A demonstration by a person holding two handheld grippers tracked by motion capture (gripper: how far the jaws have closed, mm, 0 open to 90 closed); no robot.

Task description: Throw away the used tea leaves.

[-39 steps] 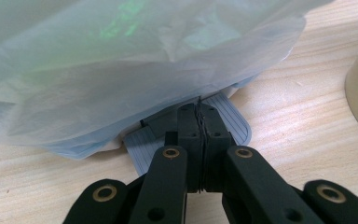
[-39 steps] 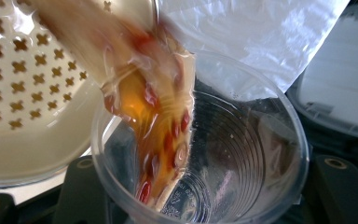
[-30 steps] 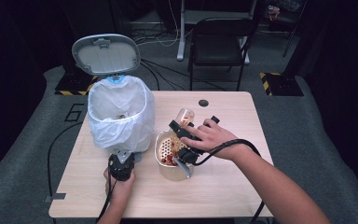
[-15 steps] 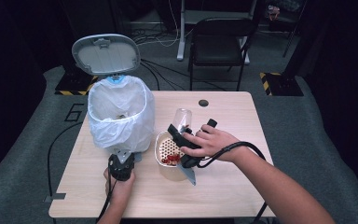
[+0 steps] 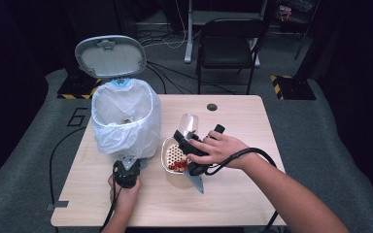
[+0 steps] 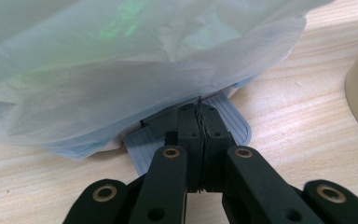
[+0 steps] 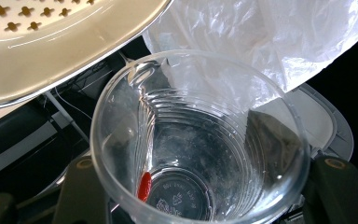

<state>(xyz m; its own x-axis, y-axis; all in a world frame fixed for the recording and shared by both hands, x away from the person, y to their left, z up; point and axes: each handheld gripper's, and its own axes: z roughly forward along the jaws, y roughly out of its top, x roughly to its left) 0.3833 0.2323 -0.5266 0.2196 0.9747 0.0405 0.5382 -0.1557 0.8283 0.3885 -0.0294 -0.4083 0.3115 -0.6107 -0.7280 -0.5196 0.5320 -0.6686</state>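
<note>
Left tongs closed; right tongs seemingly clamped.

Clear ribbed plastic cup — glossy; cream strainer bowl shiny plastic; table matt pale wood-grain; bin liner thin, crinkled film.

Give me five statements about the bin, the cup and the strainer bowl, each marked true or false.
1. The bin lid stands open. True.
2. The left hand-held gripper has its jaws wide open. False: they are shut together, resting on the bin's grey pedal.
3. The right hand-held gripper holds a clear plastic cup. True.
4. The cup is full of red bits. False: one red bit clings near its bottom.
5. The cream strainer bowl sits inside the bin's white bag. False: it stands on the table beside the bin.
</note>
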